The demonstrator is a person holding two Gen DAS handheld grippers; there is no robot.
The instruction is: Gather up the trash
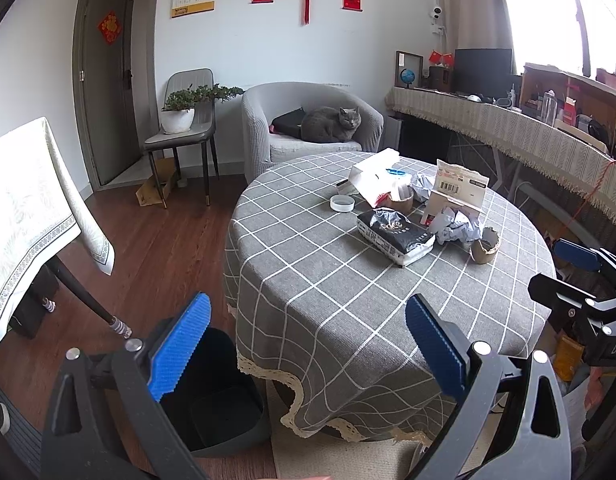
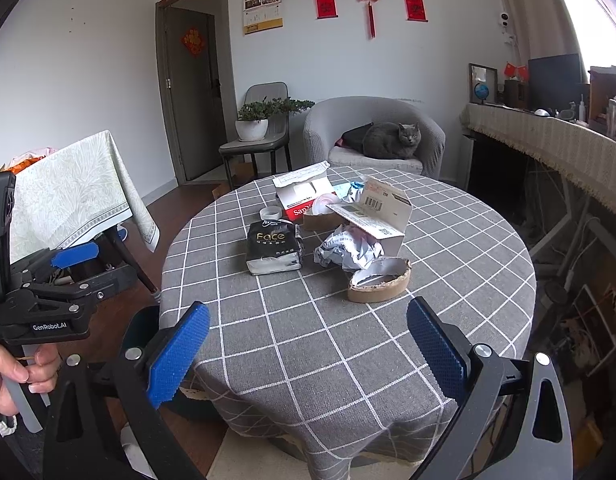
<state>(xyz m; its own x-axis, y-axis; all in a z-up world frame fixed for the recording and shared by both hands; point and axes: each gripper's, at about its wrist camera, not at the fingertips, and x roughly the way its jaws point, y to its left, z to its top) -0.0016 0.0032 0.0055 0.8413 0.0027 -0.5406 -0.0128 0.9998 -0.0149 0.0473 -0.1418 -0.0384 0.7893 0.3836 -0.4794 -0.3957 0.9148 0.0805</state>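
Grey checked cloth covers the round desk [image 2: 448, 280], and the trash sits bunched toward its far middle: a black "Face" tissue packet [image 2: 273, 251], a crumpled white paper wad [image 2: 348, 250], a torn brown cardboard tape ring [image 2: 380, 282] and an opened white cardboard box [image 2: 372, 216]. Both the left gripper [image 1: 308, 344] and right gripper [image 2: 308, 350] hang short of the near edge, jaws spread wide and empty, probably readied for a first pick. A black bin [image 1: 224, 396] stands on the floor by the desk, handy for drops.
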